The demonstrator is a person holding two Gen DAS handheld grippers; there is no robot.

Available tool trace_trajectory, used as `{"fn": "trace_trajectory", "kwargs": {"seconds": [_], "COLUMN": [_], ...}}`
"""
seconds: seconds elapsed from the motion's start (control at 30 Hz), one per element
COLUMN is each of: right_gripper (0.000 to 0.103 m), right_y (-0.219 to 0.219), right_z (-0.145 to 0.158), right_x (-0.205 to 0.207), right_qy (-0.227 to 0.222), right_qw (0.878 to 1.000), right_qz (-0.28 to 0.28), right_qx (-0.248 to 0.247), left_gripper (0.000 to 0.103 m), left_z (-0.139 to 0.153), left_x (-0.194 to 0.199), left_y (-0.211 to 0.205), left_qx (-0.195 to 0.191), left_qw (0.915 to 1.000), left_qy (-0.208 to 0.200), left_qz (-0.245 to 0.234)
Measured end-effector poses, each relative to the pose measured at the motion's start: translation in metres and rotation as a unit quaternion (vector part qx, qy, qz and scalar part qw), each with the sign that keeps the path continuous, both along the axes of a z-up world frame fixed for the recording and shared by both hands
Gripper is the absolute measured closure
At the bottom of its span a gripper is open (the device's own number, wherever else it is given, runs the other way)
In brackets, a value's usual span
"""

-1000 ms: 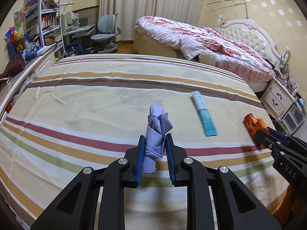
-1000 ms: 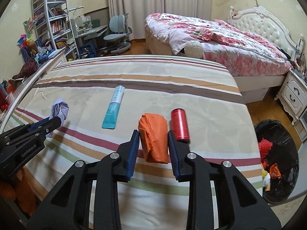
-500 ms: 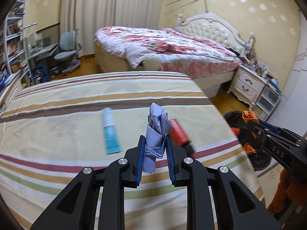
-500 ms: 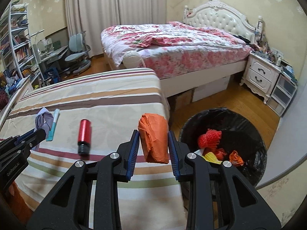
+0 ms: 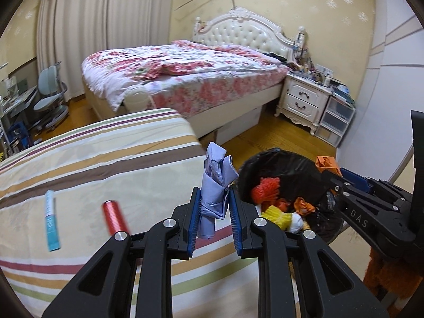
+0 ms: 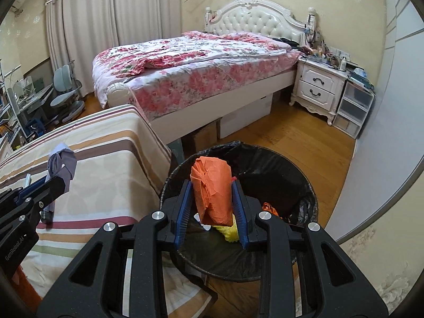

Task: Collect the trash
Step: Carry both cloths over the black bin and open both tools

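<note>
Holding orange wad (image 6: 212,193) over bin (image 6: 296,177) of scraps, right tongs (image 6: 212,212), left tongs (image 5: 214,220) gripping blue wad (image 5: 216,182)

Bin (image 6: 304,182) right of striped bed (image 5: 79,164), spool (image 5: 114,216) and tube (image 5: 51,221) on it

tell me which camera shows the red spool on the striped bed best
The left wrist view. The red spool lies in full sight on the striped bed, beside the teal tube, though a little blurred. In the right wrist view the spool cannot be made out; the left gripper covers that part of the bed.
</note>
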State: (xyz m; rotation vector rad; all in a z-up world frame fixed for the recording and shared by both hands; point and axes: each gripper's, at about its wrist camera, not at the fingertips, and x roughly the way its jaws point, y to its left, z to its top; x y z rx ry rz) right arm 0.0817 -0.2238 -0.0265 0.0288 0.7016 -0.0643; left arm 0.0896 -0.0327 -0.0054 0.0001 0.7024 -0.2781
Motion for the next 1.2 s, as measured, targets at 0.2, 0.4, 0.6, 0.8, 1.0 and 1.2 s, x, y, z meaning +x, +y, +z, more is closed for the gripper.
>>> {"fn": "trace_trajectory", "kwargs": {"seconds": [0.2, 0.4, 0.6, 0.8, 1.0, 1.2], "right_gripper": [0.073, 0.073, 0.073, 0.073, 0.073, 0.073], "right_y": [-0.022, -0.041, -0.051, -0.063, -0.065, -0.070], "right_z": [-0.005, -0.013, -0.017, -0.021, -0.027, -0.031], "right_x": [0.010, 0.019, 0.024, 0.030, 0.034, 0.036], "right_qy": [-0.001, 0.004, 0.008, 0.012, 0.019, 0.023], "right_qw": [1.000, 0.999, 0.998, 0.997, 0.997, 0.996], "right_qz": [-0.028, -0.048, -0.060, -0.070, -0.076, -0.083], "right_qx": [0.000, 0.004, 0.002, 0.011, 0.008, 0.016], "left_gripper": [0.081, 0.081, 0.081, 0.081, 0.081, 0.081], "left_z": [-0.005, -0.011, -0.019, -0.024, -0.029, -0.034], "left_x": [0.014, 0.028, 0.038, 0.046, 0.056, 0.060], "left_y": [-0.037, -0.062, -0.079, -0.095, -0.108, -0.116], "left_qx": [0.014, 0.024, 0.038, 0.045, 0.057, 0.063], "left_qw": [0.9995, 0.9990, 0.9982, 0.9975, 0.9965, 0.9960], "left_qy": [-0.005, 0.002, 0.002, 0.005, 0.009, 0.013], "left_qz": [-0.028, -0.038, -0.047, -0.054, -0.061, -0.062]}}
